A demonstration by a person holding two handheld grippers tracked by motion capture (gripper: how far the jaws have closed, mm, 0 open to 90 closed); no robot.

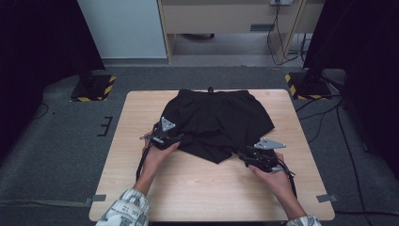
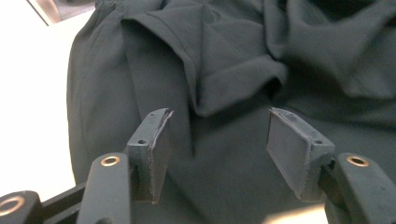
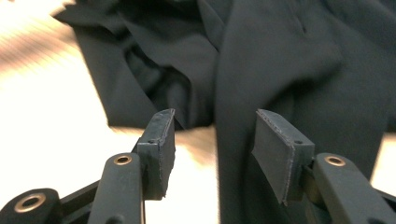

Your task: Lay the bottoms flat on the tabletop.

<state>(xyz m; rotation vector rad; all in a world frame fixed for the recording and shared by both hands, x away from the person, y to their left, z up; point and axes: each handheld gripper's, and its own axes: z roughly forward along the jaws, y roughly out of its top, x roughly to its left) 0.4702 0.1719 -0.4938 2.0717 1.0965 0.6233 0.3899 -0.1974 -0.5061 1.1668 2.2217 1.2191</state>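
Note:
A pair of black shorts point(image 1: 216, 120) lies spread on the wooden table point(image 1: 141, 179), waistband toward the far edge, leg hems crumpled toward me. My left gripper point(image 1: 181, 138) sits at the shorts' left leg, open, its jaws apart over folded black fabric point(image 2: 219, 84) with nothing pinched. My right gripper point(image 1: 242, 155) is at the near hem of the right leg, open too; its jaws straddle a hanging strip of the shorts point(image 3: 261, 93) above the tabletop. In the gripper views the left gripper point(image 2: 217, 135) and right gripper point(image 3: 212, 135) both show a wide gap.
Bare tabletop lies between me and the shorts and along both sides. Yellow-black striped stand bases point(image 1: 93, 88) point(image 1: 308, 84) sit on the grey floor beyond the far corners. Cables point(image 1: 346, 141) run on the floor at the right.

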